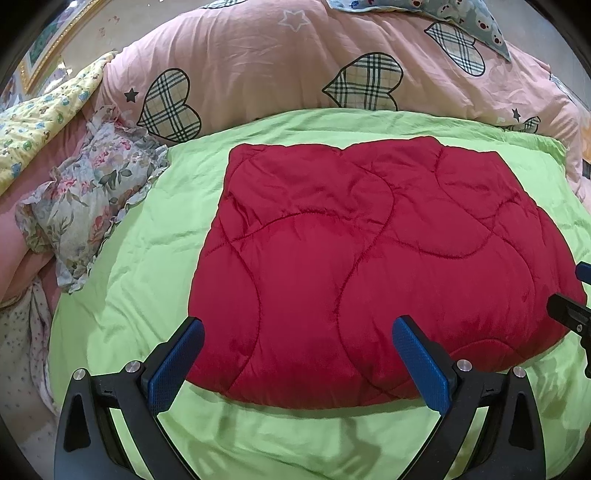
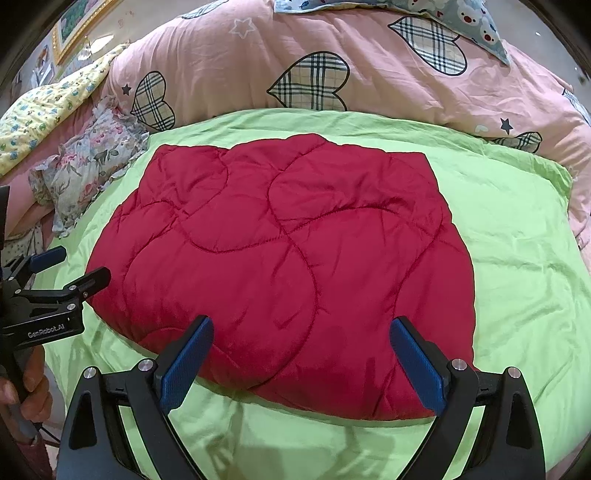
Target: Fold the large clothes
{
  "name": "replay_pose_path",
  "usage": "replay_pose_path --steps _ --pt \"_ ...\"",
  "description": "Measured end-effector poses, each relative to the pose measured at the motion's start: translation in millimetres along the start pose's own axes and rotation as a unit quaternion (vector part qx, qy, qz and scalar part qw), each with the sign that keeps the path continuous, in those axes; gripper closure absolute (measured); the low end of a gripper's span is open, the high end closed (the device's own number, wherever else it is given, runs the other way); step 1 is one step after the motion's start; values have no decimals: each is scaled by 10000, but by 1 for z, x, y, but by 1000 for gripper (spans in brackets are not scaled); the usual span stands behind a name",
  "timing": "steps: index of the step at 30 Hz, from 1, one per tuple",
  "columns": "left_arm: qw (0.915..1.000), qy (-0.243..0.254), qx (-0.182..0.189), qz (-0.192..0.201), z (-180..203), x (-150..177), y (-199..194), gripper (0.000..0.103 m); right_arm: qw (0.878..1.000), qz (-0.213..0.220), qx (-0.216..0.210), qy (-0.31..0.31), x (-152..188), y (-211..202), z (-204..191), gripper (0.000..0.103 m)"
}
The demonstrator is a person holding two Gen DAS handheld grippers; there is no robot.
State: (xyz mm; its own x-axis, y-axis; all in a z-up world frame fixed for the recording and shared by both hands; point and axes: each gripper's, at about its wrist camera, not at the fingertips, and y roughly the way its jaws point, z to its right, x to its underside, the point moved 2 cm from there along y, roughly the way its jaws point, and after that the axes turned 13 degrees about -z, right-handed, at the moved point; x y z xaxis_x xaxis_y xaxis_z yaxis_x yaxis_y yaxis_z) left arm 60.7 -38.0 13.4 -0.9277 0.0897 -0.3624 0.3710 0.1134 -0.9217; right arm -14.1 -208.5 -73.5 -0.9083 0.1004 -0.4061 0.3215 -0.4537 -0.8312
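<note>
A red quilted blanket (image 1: 369, 266) lies folded in a flat, roughly square stack on a light green sheet (image 1: 140, 280). It also shows in the right wrist view (image 2: 288, 266). My left gripper (image 1: 299, 328) is open and empty, hovering above the blanket's near edge. My right gripper (image 2: 301, 328) is open and empty, above the near edge too. In the right wrist view the left gripper (image 2: 77, 267) shows at the blanket's left side. In the left wrist view the right gripper (image 1: 569, 291) shows at the blanket's right side.
A pink duvet with plaid hearts (image 1: 280, 66) is heaped behind the green sheet (image 2: 517, 258). A floral ruffled pillow (image 1: 85, 206) lies to the left, with a yellow printed quilt (image 1: 40, 122) beyond it. A blue cartoon-print pillow (image 2: 443, 14) rests at the back.
</note>
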Motion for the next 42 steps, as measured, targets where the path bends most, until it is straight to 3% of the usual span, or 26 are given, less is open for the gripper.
replay_pose_path --steps 42 --pt "9999 -72 78 -46 -7 -7 6 1 10000 -22 -17 -11 -6 2 1 6"
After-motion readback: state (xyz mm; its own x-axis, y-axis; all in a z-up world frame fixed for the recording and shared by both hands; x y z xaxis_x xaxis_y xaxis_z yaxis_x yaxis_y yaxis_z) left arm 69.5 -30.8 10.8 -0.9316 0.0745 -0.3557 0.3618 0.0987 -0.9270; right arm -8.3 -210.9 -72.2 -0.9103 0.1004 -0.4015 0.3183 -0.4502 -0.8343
